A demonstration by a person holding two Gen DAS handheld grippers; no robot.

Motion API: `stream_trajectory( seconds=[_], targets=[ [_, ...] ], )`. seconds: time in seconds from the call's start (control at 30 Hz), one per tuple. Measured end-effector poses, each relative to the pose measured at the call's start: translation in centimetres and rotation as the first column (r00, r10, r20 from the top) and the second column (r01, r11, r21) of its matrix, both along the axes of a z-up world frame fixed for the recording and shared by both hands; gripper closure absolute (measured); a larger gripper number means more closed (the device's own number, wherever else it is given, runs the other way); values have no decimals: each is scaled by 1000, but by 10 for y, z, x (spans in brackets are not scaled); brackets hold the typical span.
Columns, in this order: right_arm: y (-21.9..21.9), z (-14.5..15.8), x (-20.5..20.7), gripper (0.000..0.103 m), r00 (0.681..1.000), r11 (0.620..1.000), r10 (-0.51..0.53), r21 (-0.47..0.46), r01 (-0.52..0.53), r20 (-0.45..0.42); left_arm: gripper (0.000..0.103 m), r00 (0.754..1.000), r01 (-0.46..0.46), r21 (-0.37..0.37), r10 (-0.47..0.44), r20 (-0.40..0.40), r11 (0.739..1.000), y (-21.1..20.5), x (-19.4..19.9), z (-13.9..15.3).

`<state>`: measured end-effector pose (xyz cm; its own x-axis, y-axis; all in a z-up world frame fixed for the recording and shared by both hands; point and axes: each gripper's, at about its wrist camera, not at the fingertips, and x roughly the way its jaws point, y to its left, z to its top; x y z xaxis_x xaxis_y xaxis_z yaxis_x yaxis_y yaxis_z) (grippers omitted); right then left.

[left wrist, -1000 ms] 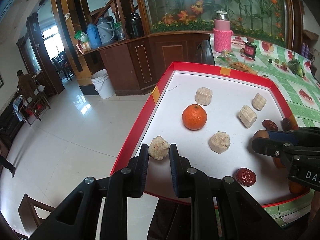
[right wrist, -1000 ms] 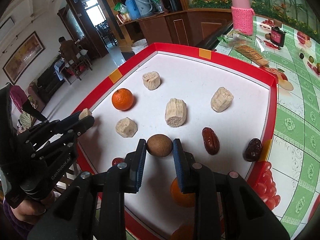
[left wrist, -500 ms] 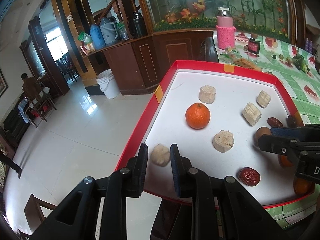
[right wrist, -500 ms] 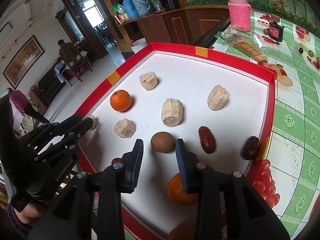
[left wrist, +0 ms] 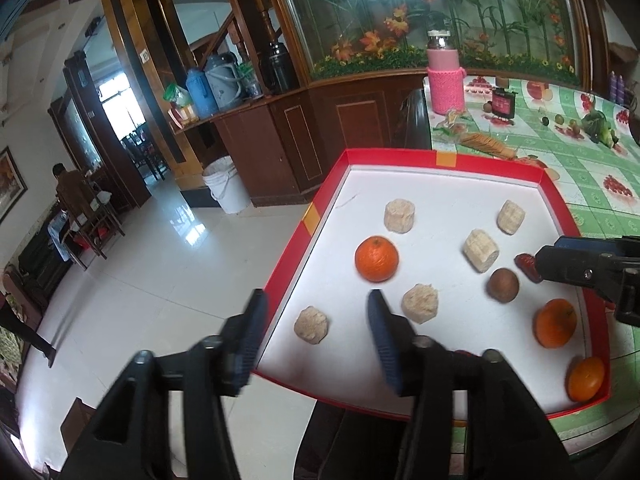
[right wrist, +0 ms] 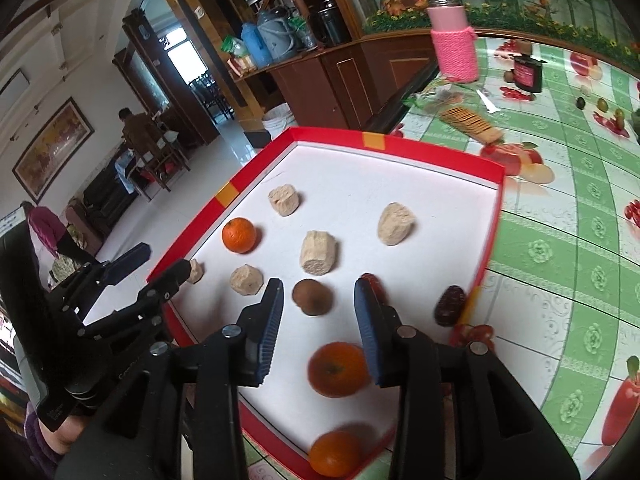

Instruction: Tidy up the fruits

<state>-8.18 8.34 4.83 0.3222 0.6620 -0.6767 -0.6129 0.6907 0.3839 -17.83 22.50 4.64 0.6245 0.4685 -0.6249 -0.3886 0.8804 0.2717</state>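
Trouble would most likely come from rolling: the brown fruit (right wrist: 312,297) lies loose on the tray (right wrist: 400,148) just ahead of the right gripper (right wrist: 319,322), whose jaws are spread and hold nothing, and a nudge from one finger could send it into the date (right wrist: 374,285) beside it or the orange (right wrist: 338,368) below. The left gripper (left wrist: 316,334) is likewise spread wide, empty, over a pale chunk (left wrist: 311,325) near the tray's edge; a clumsy close might push it against the rim. Other chunks, oranges and a second date (right wrist: 450,305) crowd the tray, perhaps limiting clear paths.
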Motion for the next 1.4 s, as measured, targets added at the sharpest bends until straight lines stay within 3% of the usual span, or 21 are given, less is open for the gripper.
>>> stream_trajectory(
  seconds=[0.2, 0.3, 0.43, 0.5, 0.6, 0.7, 0.77, 0.93, 1.03, 1.4],
  targets=[
    [-21, 7, 0, 60, 999, 999, -32, 24, 32, 23, 25, 1000, -7, 13, 7, 30, 1000, -13, 0, 11],
    [-36, 13, -1, 55, 997, 998, -59, 42, 56, 57, 22, 998, -16, 6, 16, 56, 1000, -19, -2, 17],
    [-58, 27, -4, 42, 985, 992, -112, 74, 103, 129, 11, 994, -39, -31, 42, 105, 999, -24, -3, 27],
    [-71, 35, -6, 36, 973, 986, -150, 97, 134, 177, 0, 987, -53, -68, 62, 148, 996, -28, -6, 35],
    [-94, 50, -16, 21, 931, 972, -226, 131, 195, 286, 0, 973, -81, -62, 92, 211, 995, -39, -10, 46],
    [-115, 62, -31, 0, 853, 946, -321, 186, 267, 411, 0, 953, -144, 36, 128, 273, 989, -59, -15, 52],
    [-127, 66, -36, 0, 813, 927, -371, 228, 298, 449, 0, 952, -126, 77, 99, 289, 989, -70, -17, 53],
    [-145, 61, -26, 0, 833, 913, -402, 236, 332, 381, 0, 969, -82, 6, 78, 235, 997, -76, -7, 54],
    [-151, 56, -23, 0, 848, 912, -402, 238, 335, 345, 0, 969, -84, 23, 76, 234, 996, -83, -5, 56],
    [-136, 51, -32, 0, 845, 933, -358, 172, 315, 397, 0, 969, -37, 14, 32, 245, 999, -92, -7, 61]
  ],
)
